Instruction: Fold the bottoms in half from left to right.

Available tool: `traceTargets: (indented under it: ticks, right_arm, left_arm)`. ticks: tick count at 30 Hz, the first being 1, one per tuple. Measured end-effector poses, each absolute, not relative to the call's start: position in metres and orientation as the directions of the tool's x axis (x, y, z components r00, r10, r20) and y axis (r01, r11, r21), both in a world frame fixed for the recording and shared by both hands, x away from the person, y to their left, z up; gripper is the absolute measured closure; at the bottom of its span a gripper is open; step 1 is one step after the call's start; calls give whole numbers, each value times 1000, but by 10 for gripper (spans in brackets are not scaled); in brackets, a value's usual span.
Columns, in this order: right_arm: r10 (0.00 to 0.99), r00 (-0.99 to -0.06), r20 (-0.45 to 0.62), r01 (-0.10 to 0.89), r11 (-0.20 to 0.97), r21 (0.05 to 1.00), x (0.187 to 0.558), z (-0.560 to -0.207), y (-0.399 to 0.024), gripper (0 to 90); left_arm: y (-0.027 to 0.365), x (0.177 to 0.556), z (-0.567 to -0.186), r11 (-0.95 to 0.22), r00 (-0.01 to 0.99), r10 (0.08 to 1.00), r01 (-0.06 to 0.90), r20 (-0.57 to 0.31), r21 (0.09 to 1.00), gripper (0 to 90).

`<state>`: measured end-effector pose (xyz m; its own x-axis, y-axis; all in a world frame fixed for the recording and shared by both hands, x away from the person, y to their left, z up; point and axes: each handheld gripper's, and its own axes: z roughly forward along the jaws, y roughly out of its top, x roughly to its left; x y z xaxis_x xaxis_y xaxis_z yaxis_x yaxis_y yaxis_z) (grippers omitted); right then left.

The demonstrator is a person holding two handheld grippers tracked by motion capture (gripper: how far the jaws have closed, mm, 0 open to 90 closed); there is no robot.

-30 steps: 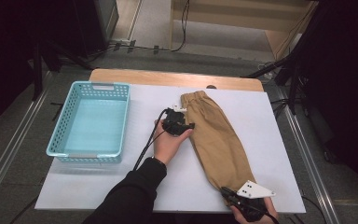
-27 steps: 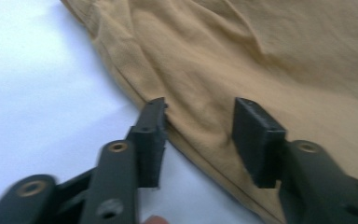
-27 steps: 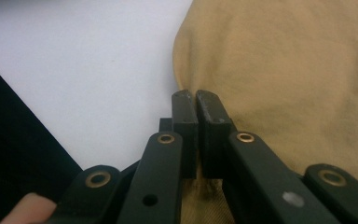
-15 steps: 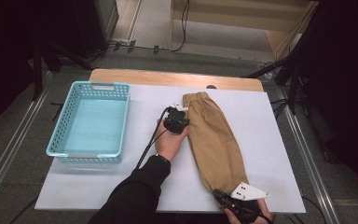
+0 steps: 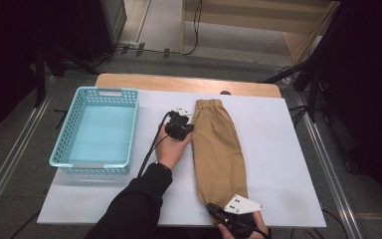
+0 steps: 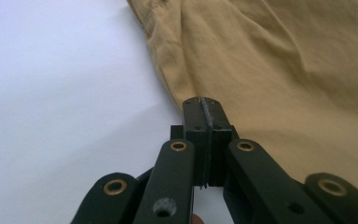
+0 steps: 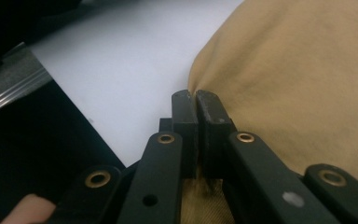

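High view: both grippers' jaws pinch the tan trousers [image 5: 218, 149], left gripper [image 5: 185, 130] having just closed, right gripper [image 5: 214, 209].

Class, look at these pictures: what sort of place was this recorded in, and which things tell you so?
Probably a lab or workshop set up for recording, not a home: a white-topped table on a bare grey floor, cables trailing behind it, and only tan trousers and a blue basket laid out.

The left hand-held gripper [image 5: 185, 130] has just closed its jaws at the cloth's [image 5: 218, 149] edge. The right hand-held gripper [image 5: 214, 209], clamped on the near end, has slid left, dragging it along.
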<state>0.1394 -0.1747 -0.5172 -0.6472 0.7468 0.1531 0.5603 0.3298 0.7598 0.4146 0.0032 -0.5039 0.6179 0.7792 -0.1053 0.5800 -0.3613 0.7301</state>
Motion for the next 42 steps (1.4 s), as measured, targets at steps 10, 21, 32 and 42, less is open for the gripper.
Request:
traceTargets:
  ticks: [10, 21, 32, 42]
  right_arm:
    - [713, -680, 172, 548, 338, 765, 141, -514, -131, 847]
    - [702, -702, 119, 456, 315, 832, 132, -492, -167, 509]
    - [780, -606, 157, 570, 288, 769, 155, -508, -221, 693]
    - [794, -591, 145, 606, 318, 729, 145, -522, -231, 641]
  left_arm:
    - [29, 411, -500, -351, 597, 794, 602, -112, 717, 900]
    - [31, 377, -488, -285, 660, 721, 561, -211, 777, 604]
    - [37, 313, -479, -311, 778, 598, 449, -195, 837, 318]
    - [55, 266, -489, -305, 805, 552, 438, -219, 845, 308]
